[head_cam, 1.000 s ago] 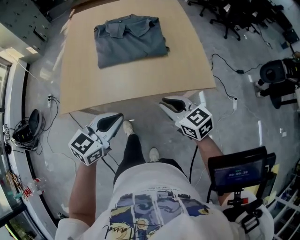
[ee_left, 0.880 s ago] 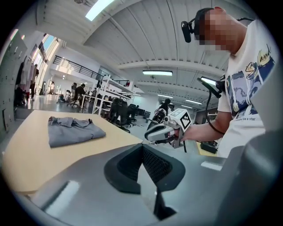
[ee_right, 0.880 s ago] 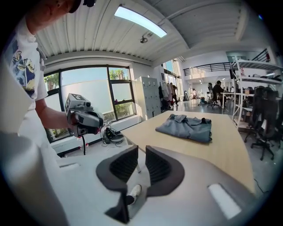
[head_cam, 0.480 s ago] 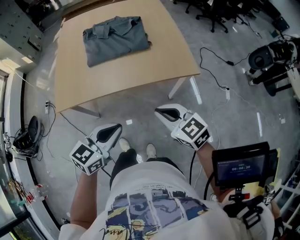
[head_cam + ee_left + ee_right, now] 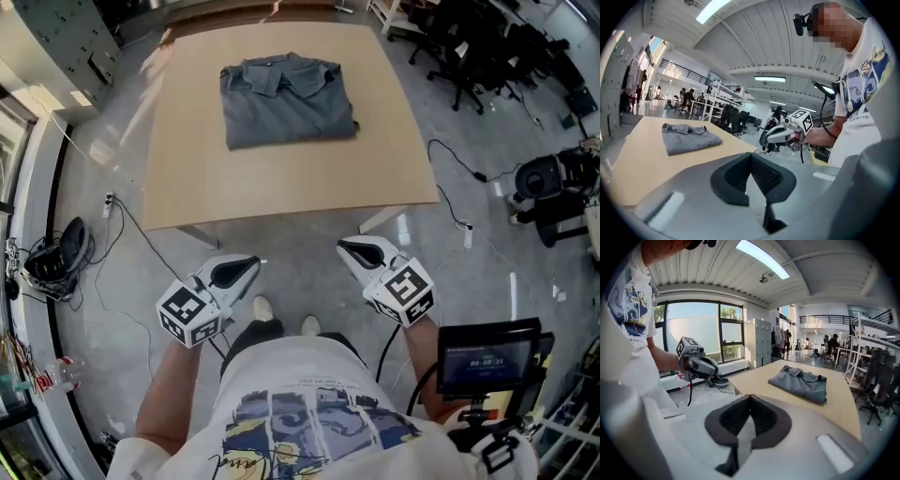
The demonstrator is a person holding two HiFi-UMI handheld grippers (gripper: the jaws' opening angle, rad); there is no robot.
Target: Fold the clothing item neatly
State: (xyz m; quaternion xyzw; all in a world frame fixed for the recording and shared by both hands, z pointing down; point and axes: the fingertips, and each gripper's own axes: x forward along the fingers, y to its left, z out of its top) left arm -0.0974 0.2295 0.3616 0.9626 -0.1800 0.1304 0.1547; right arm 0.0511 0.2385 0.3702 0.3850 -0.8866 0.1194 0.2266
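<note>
Both the left gripper [image 5: 255,266] and the right gripper [image 5: 345,247] were clenched shut on nothing, short of the table [image 5: 281,192]. On its far half lay the shirt [image 5: 289,100], folded square. Folding looked done; at most, smoothing remained.

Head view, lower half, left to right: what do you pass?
Black cabled gear on the floor → left gripper → right gripper → small screen on its mount.
</note>
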